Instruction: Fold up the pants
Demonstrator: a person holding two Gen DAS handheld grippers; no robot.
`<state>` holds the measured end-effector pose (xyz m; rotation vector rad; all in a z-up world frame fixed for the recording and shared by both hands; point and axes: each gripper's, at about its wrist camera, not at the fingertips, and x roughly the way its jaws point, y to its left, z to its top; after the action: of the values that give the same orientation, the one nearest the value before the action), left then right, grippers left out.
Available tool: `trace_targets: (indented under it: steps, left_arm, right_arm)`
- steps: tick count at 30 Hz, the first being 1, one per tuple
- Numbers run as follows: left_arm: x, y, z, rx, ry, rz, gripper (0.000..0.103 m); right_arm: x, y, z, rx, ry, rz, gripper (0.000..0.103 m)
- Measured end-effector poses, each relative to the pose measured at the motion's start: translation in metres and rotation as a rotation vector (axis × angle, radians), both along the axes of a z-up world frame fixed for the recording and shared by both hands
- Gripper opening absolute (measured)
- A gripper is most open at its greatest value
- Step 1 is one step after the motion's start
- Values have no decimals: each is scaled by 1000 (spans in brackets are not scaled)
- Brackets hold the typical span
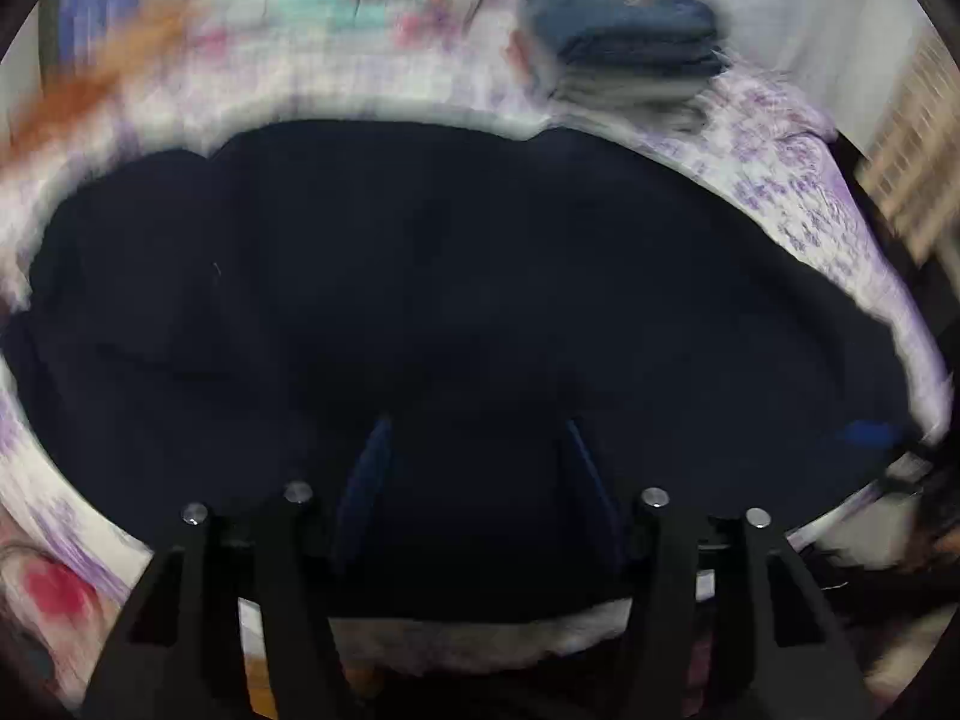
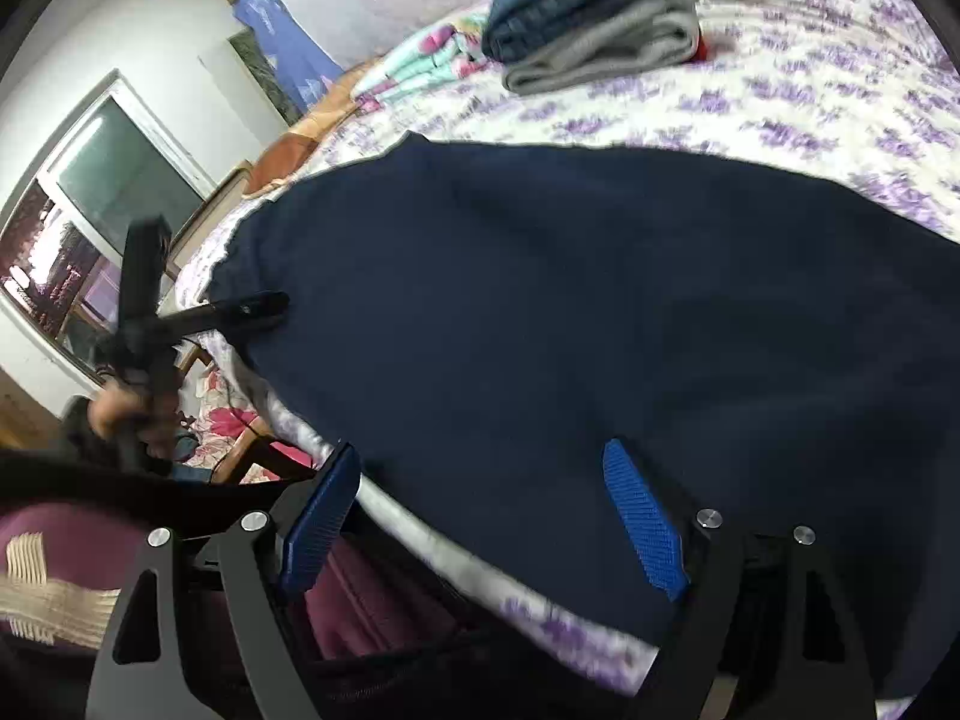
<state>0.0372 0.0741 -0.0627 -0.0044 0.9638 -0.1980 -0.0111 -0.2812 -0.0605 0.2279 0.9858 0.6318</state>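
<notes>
Floral purple-and-white bedsheet [image 2: 780, 114] is carrying the dark navy pants [image 2: 600, 312], which are lying spread flat across the near part of the bed. Right gripper [image 2: 486, 516] is hovering wide open over the near hem, its blue pads [image 2: 645, 519] gripping nothing, while the left gripper [image 1: 474, 474] is standing partly open above the cloth, also holding nothing. Farther back, a stack of folded jeans and grey garments [image 2: 600, 18] is sitting beside a pastel floral pillow [image 2: 420, 60].
</notes>
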Motion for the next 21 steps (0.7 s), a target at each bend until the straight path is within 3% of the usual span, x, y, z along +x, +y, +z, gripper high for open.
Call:
trace_targets:
  steps: [1,2,5,7,9,14,21]
  left_arm:
    - [-4,-6,0,46,-13,-7,57]
    - [-5,-7,4,44,-20,6,57]
    - [-3,-8,27,-87,-61,-12,59]
    - [-5,-29,40,-88,-121,-86,65]
    - [-3,-52,41,-93,-119,-155,67]
    - [10,-88,19,-126,-28,-239,67]
    - [23,-61,-4,-216,48,-168,67]
  right_arm:
    - [-5,-9,3,36,-21,-26,84]
    - [-12,-22,6,80,-51,-68,84]
    - [-39,-71,10,187,-124,-221,84]
    - [-67,-108,10,234,-167,-344,84]
    - [-93,-137,7,269,-190,-456,83]
    - [-130,-183,-14,279,-126,-666,66]
    - [-117,-204,-38,361,-46,-806,38]
